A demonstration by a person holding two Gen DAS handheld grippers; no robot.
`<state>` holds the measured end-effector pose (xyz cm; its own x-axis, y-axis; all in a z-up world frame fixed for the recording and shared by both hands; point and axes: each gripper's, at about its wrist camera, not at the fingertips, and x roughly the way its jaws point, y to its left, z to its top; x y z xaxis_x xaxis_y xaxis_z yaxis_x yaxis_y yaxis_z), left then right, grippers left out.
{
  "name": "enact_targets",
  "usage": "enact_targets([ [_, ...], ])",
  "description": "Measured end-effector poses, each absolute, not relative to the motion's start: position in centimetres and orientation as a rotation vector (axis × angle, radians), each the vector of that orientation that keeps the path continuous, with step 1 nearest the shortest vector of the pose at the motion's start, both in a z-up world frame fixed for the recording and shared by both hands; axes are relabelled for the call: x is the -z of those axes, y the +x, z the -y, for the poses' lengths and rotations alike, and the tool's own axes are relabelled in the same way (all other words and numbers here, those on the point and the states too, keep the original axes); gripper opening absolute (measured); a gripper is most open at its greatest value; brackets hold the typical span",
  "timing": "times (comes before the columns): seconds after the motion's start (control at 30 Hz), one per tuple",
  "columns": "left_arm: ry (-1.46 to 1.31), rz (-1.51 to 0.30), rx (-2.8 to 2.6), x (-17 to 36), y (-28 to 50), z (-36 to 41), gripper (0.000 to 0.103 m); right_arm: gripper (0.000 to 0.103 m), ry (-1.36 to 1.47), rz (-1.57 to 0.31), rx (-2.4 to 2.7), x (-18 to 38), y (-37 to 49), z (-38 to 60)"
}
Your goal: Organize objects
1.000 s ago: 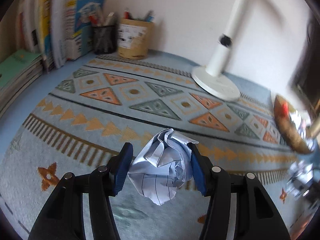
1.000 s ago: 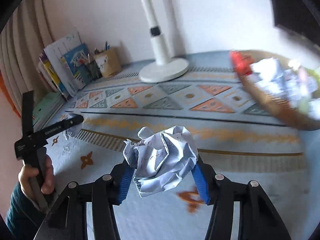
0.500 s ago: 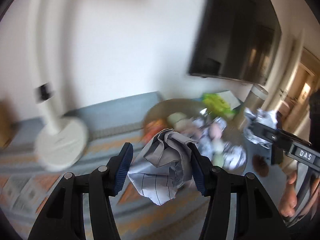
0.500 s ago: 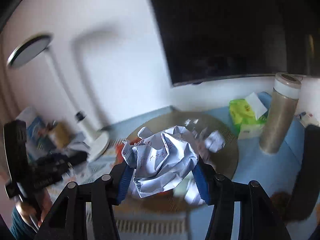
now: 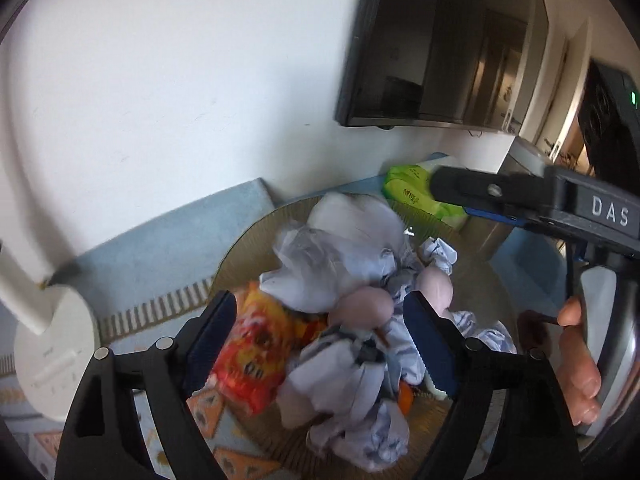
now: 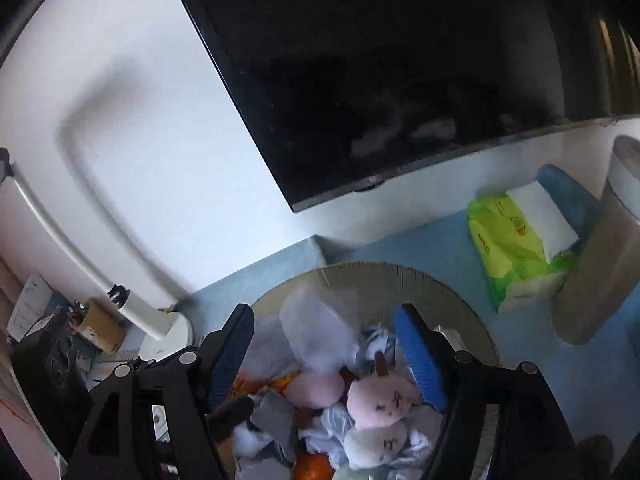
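Crumpled paper balls (image 5: 320, 268) lie heaped in the round woven basket (image 5: 240, 252), lower middle of both views, mixed with pink and grey plush toys (image 6: 380, 400) and an orange snack bag (image 5: 252, 356). Largest thing behind it all is the dark television (image 6: 400, 80) on the white wall, filling the upper right of the frame. Next comes the white lamp (image 5: 44, 344), its base at the left edge, on the blue patterned rug covering the bench (image 6: 420, 240). A green tissue pack (image 6: 516, 244) sits right of the basket, beside a tan cylinder that is too blurred for me to name.

My left claw (image 5: 320, 340) has just been opening; its blue pads stand wide apart over the heap and grip nothing. My right claw (image 6: 324, 348) has likewise just been opening and is empty, pads spread above the basket. In the left view my right claw juts in at the right edge, my hand (image 5: 580, 360) wrapped round its handle.
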<state>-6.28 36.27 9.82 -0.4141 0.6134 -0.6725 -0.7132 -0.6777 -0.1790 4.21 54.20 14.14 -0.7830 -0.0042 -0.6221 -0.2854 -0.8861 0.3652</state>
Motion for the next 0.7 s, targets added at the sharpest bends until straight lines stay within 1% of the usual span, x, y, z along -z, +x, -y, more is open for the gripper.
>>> enact_targets([
  [0.17, -0.901, -0.122, -2.194, -11.8, -3.6, -29.8, 0.084, 0.072, -0.977, -0.741, -2.765, -14.4, 7.9, -52.1],
  [0.27, -0.893, -0.097, -2.293, -12.9, -0.8, -24.1, 0.084, 0.072, -0.996, -0.707, -2.807, -14.9, 10.1, -48.8],
  [0.3, -0.905, -0.1, -2.321, -13.0, -0.2, -22.6, 0.084, 0.074, -1.02, -0.681, -2.822, -15.1, 11.0, -46.9],
  [0.33, -0.929, -0.122, -2.361, -13.2, 0.7, -20.7, 0.084, 0.08, -1.046, -0.68, -2.831, -15.1, 11.5, -45.8],
  [0.37, -0.945, -0.148, -2.408, -13.3, 1.7, -18.8, 0.084, 0.086, -1.099, -0.72, -2.843, -14.9, 11.8, -44.5],
  [0.4, -0.951, -0.169, -2.447, -13.3, 2.5, -17.3, 0.084, 0.092, -1.179, -0.83, -2.852, -14.1, 12.1, -43.1],
  [0.43, -0.953, -0.189, -2.495, -13.3, 3.6, -15.2, 0.084, 0.092, -1.242, -0.917, -2.857, -13.3, 12.3, -41.9],
  [0.47, -0.953, -0.198, -2.536, -13.2, 4.8, -13.1, 0.084, 0.092, -1.331, -0.965, -2.863, -12.2, 12.3, -39.6],
  [0.53, -0.984, -0.198, -2.588, -12.6, 6.0, -9.9, 0.085, 0.091, -1.406, -0.881, -2.874, -10.8, 12.3, -35.7],
  [0.6, -1.081, -0.178, -2.596, -10.8, 6.5, -6.9, 0.085, 0.091, -1.435, -0.705, -2.872, -9.3, 12.3, -31.6],
  [0.63, -1.121, -0.166, -2.589, -9.9, 6.3, -5.9, 0.085, 0.091, -1.45, -0.656, -2.878, -8.5, 12.3, -30.0],
  [0.7, -1.173, -0.135, -2.596, -8.1, 6.5, -3.8, 0.085, 0.091, -1.5, -0.631, -2.884, -6.5, 12.2, -27.4],
])
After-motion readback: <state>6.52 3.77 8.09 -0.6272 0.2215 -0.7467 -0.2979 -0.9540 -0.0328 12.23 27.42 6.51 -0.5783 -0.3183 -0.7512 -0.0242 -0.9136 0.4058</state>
